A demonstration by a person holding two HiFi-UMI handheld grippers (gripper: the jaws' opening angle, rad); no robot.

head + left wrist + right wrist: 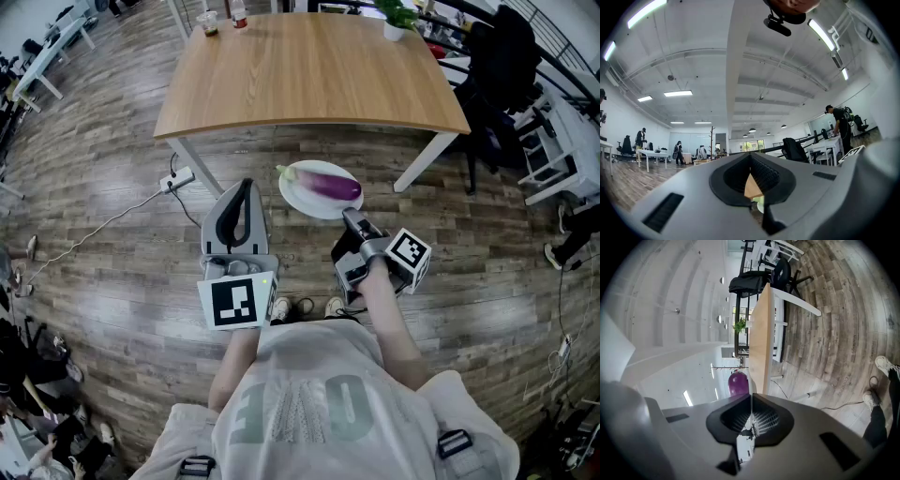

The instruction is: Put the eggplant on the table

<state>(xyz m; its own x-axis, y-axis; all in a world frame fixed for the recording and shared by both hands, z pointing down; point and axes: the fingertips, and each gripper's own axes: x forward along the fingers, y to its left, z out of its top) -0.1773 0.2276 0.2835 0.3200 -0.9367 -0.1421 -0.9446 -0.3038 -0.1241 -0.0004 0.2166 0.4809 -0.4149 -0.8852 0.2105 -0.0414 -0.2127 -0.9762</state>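
A purple eggplant (330, 186) lies on a white plate (302, 194) that hangs above the wooden floor, just in front of the table (309, 75). My right gripper (348, 216) is shut on the plate's near rim. In the right gripper view the plate's rim (751, 401) shows as a thin white line between the shut jaws, with the eggplant (738, 383) beyond and the table (761, 333) seen edge-on. My left gripper (246, 185) is to the left of the plate, shut with nothing in it. It points at the table's front edge.
A power strip (178, 178) with a white cable lies on the floor by the table's left leg. Cups (208, 23) and a potted plant (397, 21) stand at the table's far edge. Black chairs (502, 66) stand to the right. The person's shoes (305, 307) are below.
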